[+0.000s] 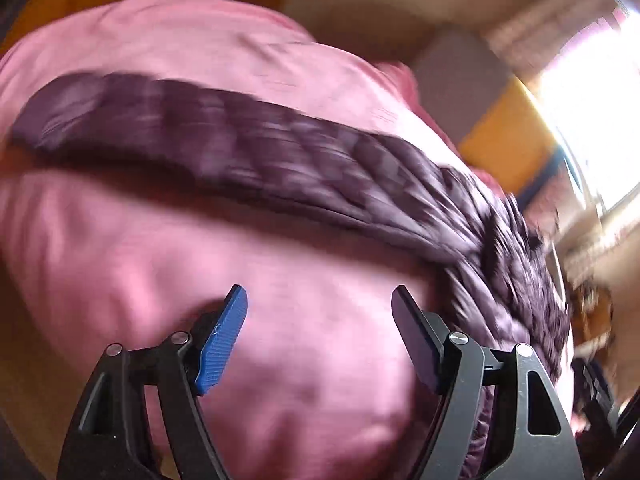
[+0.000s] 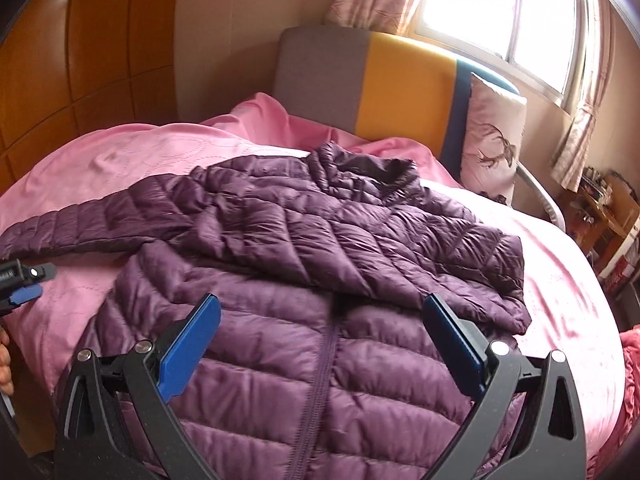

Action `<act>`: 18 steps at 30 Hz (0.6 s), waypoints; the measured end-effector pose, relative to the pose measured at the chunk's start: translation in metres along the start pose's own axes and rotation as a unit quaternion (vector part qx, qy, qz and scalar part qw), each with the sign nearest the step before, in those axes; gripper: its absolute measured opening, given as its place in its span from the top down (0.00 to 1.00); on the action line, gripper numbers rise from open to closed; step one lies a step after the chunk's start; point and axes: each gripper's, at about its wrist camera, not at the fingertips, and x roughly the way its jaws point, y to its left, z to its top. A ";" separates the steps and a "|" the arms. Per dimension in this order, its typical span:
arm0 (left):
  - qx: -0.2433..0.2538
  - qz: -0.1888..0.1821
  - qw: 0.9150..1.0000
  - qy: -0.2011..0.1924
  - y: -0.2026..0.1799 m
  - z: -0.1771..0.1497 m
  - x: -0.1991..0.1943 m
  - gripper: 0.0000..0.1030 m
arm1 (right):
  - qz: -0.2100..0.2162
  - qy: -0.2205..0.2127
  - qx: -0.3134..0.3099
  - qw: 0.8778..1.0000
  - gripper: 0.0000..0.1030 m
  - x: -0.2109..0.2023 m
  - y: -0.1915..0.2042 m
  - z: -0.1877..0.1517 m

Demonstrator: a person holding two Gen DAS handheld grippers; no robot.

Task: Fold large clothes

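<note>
Folding jacket [image 2: 320, 248] lying on pink bed [image 2: 120, 152], right sleeve already crossing chest | left gripper [image 1: 320, 312] hovering, jaws apart, empty | right gripper [image 2: 320, 320] likewise | next: probably grabbing outstretched left sleeve [image 1: 160, 120], view blurred

Pink bedsheet [image 2: 100, 152], grey-yellow-blue headboard [image 2: 372, 76], pillow [image 2: 492, 136], curtained window [image 2: 500, 8], possibly cluttered shelf [image 2: 608, 216]

Left tongs [image 1: 319, 300] spread wide and empty, right tongs [image 2: 320, 312] likewise gaping, nothing between the blue pads
</note>
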 end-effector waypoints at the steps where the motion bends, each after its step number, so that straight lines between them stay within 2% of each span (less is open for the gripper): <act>1: -0.021 0.002 1.000 -0.003 0.016 0.003 -0.004 0.29 | 0.001 -0.001 -0.005 1.000 0.02 -0.001 0.004 0.001; 8: -0.143 -0.010 0.989 -0.030 0.091 0.024 -0.027 0.29 | 0.017 0.001 -0.027 1.000 0.02 -0.004 0.027 0.002; 12: -0.189 -0.020 0.981 -0.042 0.117 0.034 -0.032 0.29 | 0.020 0.003 -0.038 0.999 0.02 -0.003 0.037 0.002; 18: -0.227 -0.021 0.972 -0.064 0.139 0.051 -0.032 0.29 | 0.025 0.012 -0.048 0.998 0.02 0.004 0.048 0.000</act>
